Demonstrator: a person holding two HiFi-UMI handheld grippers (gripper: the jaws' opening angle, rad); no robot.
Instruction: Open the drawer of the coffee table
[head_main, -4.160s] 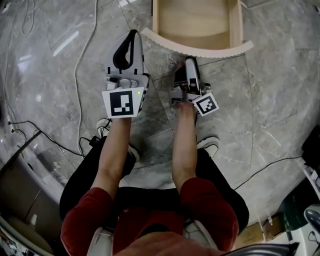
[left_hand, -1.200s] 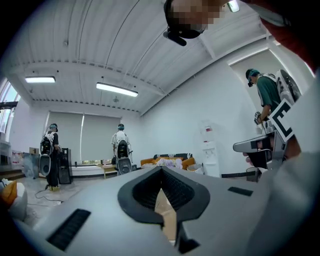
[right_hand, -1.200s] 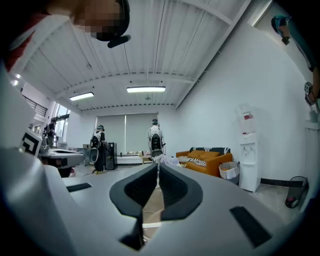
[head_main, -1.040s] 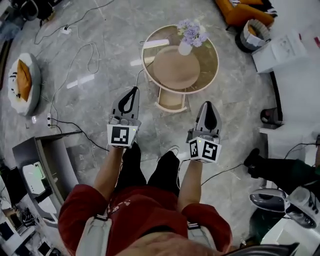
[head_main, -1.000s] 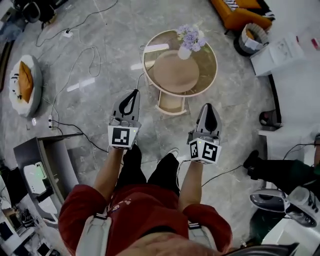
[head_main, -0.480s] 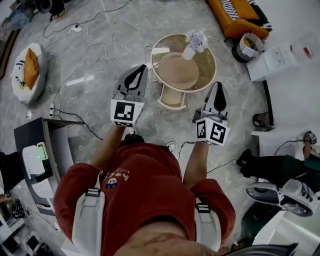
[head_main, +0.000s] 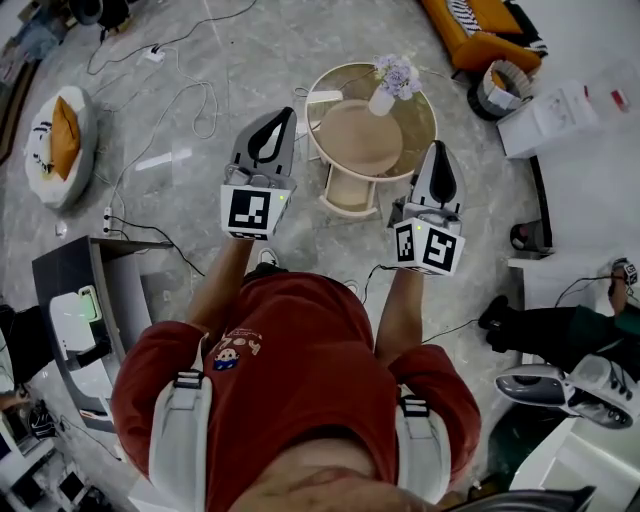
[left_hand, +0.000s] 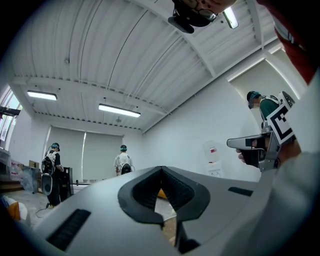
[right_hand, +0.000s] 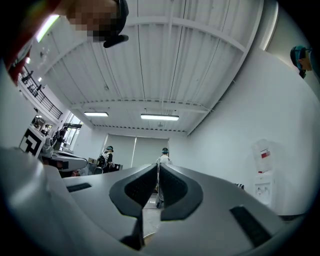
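Note:
In the head view the round coffee table (head_main: 372, 135) stands on the marble floor far below, with a vase of flowers (head_main: 394, 82) on its top. Its wooden drawer (head_main: 350, 192) sticks out toward me. My left gripper (head_main: 279, 116) is held high over the floor left of the table, jaws together and empty. My right gripper (head_main: 439, 149) hangs level with it over the table's right rim, also shut on nothing. Both gripper views point slightly upward at walls and ceiling: the left gripper (left_hand: 161, 169) and right gripper (right_hand: 158, 167) show fingertips meeting.
A floor cushion (head_main: 61, 148) and cables (head_main: 190, 95) lie at the left. A dark cabinet (head_main: 88, 310) stands at the lower left, an orange sofa (head_main: 480, 22) and a white box (head_main: 562, 108) at the upper right. Another person's legs (head_main: 545, 330) are at the right.
Both grippers have risen together, up away from the pulled-out drawer they were beside four seconds ago. The table now lies far beneath them.

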